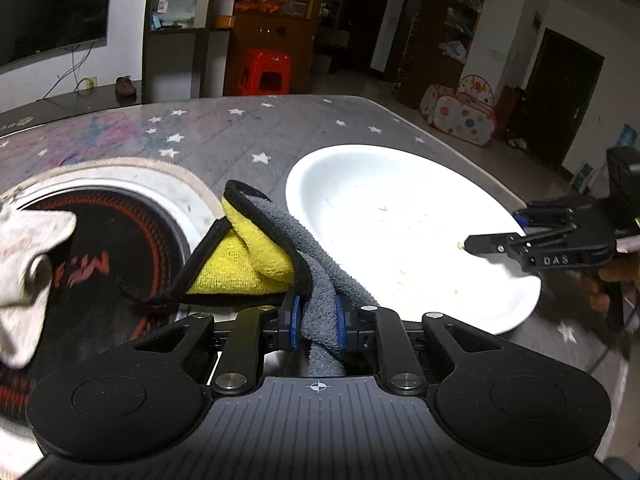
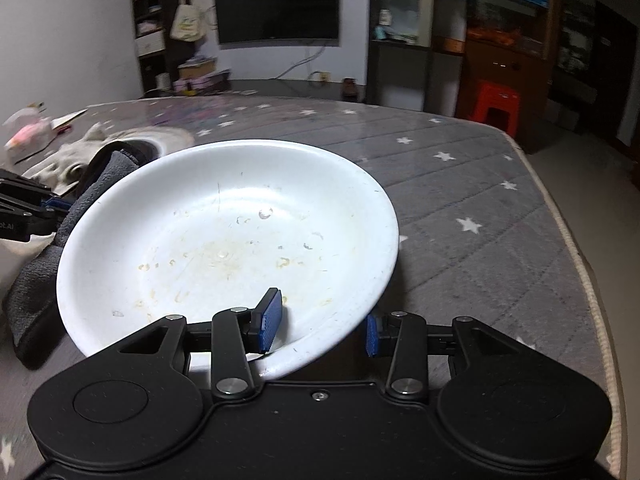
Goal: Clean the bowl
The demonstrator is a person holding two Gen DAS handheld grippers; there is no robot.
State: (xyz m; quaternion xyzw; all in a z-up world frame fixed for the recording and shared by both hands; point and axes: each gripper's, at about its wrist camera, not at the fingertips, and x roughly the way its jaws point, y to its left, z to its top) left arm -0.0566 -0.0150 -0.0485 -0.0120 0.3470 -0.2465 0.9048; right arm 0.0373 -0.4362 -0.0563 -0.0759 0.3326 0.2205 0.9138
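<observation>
A wide white bowl (image 1: 404, 232) with dried food specks sits on the grey star-patterned table; it also shows in the right wrist view (image 2: 224, 240), tilted. My left gripper (image 1: 316, 322) is shut on a grey-and-yellow cloth (image 1: 256, 256), just left of the bowl; the cloth also shows in the right wrist view (image 2: 44, 264). My right gripper (image 2: 320, 328) is open, its jaws astride the bowl's near rim, one pad inside and one outside. It shows in the left wrist view (image 1: 480, 245) at the bowl's right edge.
A round induction cooktop (image 1: 100, 248) is set in the table left of the cloth, with a white rag (image 1: 24, 272) on it. The table edge (image 2: 576, 248) runs along the right. A red stool (image 1: 266, 72) stands beyond the table.
</observation>
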